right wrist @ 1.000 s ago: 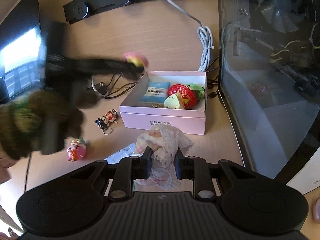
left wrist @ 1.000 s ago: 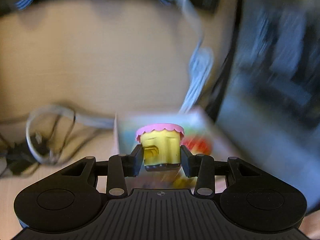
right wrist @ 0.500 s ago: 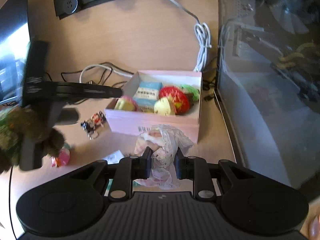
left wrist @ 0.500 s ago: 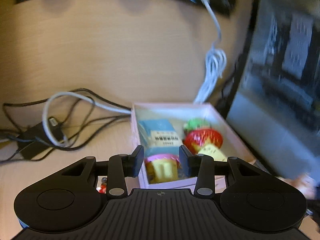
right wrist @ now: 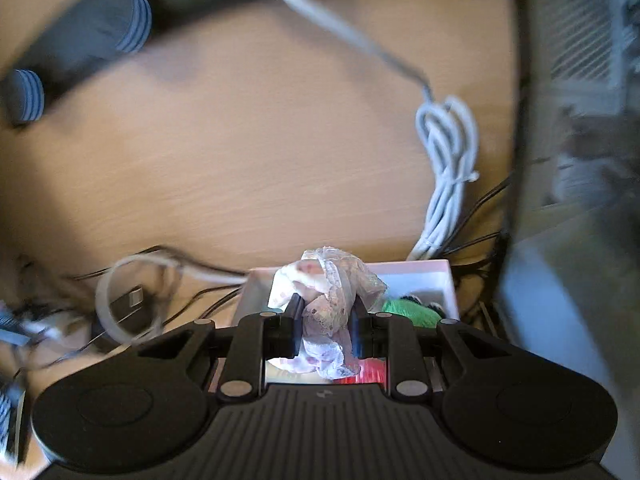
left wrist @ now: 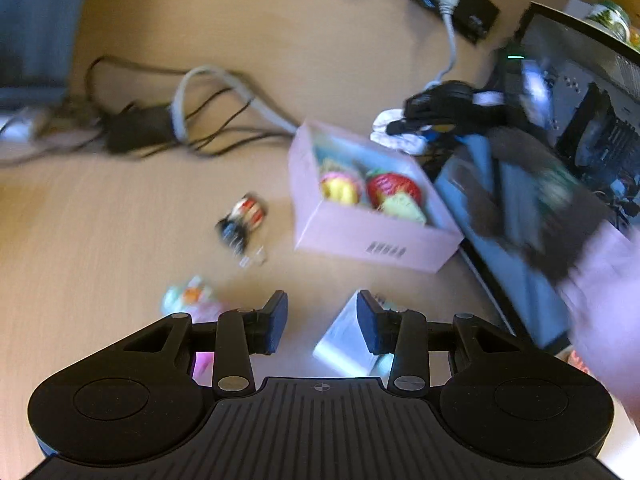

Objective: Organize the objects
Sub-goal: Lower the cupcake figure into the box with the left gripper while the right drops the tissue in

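Note:
My left gripper (left wrist: 322, 312) stands open with nothing between its fingers, low over the desk in front of the pink box (left wrist: 372, 240). The yellow cupcake toy with pink frosting (left wrist: 340, 188) lies in the box beside a red strawberry toy (left wrist: 394, 188). A bundle of white lace cloth (right wrist: 328, 284) is clamped in my right gripper (right wrist: 326, 320), which is shut on it and hovers over the pink box (right wrist: 416, 266), whose green toy (right wrist: 408, 310) shows below. The left wrist view shows that cloth (left wrist: 394, 138) above the box's far side.
On the desk left of the box lie a small keychain figure (left wrist: 240, 220), a pink and green toy (left wrist: 192, 300) and a white packet (left wrist: 348, 340). Cables (left wrist: 192, 120) and a coiled white cord (right wrist: 448, 160) lie behind. A computer case (left wrist: 580, 128) stands at the right.
My left gripper let the cupcake toy go into the pink box and pulled back, now empty. My right gripper carried the lace cloth forward to above the box.

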The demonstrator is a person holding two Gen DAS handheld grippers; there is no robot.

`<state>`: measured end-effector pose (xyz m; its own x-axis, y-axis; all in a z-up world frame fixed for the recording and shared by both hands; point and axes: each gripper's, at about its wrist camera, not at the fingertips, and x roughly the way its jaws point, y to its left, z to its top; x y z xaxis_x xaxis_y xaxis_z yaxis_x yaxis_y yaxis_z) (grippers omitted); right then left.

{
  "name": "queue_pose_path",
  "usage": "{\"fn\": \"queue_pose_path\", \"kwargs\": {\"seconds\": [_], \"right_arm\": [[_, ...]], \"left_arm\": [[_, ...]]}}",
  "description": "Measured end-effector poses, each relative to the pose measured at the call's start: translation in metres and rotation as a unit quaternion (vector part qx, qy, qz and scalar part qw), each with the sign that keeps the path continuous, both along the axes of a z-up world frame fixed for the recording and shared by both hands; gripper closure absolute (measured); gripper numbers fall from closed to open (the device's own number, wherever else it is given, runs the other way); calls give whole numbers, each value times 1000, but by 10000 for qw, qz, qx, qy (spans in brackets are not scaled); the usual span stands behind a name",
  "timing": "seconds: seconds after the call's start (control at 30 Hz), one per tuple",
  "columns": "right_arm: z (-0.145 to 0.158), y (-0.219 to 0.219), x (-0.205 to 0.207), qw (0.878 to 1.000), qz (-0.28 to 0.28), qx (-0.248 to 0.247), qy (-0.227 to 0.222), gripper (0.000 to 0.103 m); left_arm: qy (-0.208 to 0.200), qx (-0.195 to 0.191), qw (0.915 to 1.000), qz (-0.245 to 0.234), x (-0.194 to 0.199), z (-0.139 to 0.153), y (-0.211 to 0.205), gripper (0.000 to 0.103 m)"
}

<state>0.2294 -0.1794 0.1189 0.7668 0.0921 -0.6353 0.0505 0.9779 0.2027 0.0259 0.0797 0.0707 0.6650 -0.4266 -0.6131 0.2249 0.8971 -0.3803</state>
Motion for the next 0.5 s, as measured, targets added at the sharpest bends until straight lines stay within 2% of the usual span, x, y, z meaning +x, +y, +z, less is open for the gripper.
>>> {"fn": "queue_pose_path", "kwargs": {"seconds": [0.13,0.23,0.33,0.43,0.5], "right_arm": [[-42,-3,68,9951,-382,-58,910,81],[-64,-8,94,9881,-489,-72,1457,81],[-71,-11,102,9845,-481,10,1689,78],[-59,-13,93,9856,-458,161,1620,63],[-39,-14,72,9898,-542,209,1303,38]], "left_arm": [[119,49,9994,313,-25,-6,26,61],[210,101,9984,520,-38,-11,43,61],[299,139,9976,612,-44,-15,50,61],[303,117,9975,626,-44,-14,52,61],[271,112,9977,607,-43,-10,52,61]]}}
